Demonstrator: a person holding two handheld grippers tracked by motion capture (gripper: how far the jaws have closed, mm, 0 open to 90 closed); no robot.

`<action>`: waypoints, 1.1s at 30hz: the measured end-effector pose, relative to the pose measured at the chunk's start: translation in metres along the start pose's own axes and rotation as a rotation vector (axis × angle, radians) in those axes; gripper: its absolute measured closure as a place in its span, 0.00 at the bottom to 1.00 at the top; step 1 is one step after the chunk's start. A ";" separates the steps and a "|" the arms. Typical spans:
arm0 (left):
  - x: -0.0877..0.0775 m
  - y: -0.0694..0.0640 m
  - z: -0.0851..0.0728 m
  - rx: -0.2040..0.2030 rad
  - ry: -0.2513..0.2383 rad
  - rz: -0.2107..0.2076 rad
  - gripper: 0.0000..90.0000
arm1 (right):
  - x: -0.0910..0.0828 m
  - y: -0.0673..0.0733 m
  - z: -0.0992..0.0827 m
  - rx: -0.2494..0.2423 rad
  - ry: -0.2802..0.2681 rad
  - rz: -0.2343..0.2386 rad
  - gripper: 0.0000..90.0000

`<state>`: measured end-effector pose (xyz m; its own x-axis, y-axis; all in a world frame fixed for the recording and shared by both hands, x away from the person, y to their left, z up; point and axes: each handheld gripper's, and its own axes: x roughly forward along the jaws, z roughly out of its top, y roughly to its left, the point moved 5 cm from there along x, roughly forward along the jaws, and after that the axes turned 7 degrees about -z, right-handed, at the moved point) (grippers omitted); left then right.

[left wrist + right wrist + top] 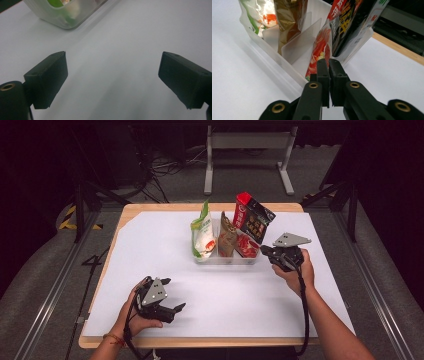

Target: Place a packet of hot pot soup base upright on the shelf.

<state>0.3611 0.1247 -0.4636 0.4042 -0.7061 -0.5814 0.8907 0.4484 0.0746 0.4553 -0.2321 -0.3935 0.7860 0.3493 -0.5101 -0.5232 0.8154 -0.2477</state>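
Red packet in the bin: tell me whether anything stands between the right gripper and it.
Nothing visible does. In the right gripper view the right gripper has its jaws nearly together right at the red packet, just above the near wall of the clear bin. The black-and-red pouch leans beside it, not in front.

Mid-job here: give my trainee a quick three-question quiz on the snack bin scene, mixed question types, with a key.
1. True or false: the left gripper is shut on a packet.
2. Which packet stands at the bin's left end in the high view: A green-and-white packet, B brown packet, C black-and-red packet?
3. Fill in: the right gripper's tips sit beside the ___ packet at the bin's right end.

Key: 1 false, its jaws stand wide open over the white sheet. 2 A. 3 red.
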 end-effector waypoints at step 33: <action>0.002 0.000 -0.001 0.005 0.016 0.001 0.11 | -0.048 0.000 -0.020 -0.098 -0.029 0.021 0.83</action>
<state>0.3617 0.1241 -0.4655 0.4015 -0.6970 -0.5942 0.8915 0.4461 0.0790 0.4111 -0.2587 -0.3857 0.7829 0.3799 -0.4927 -0.5682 0.7591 -0.3177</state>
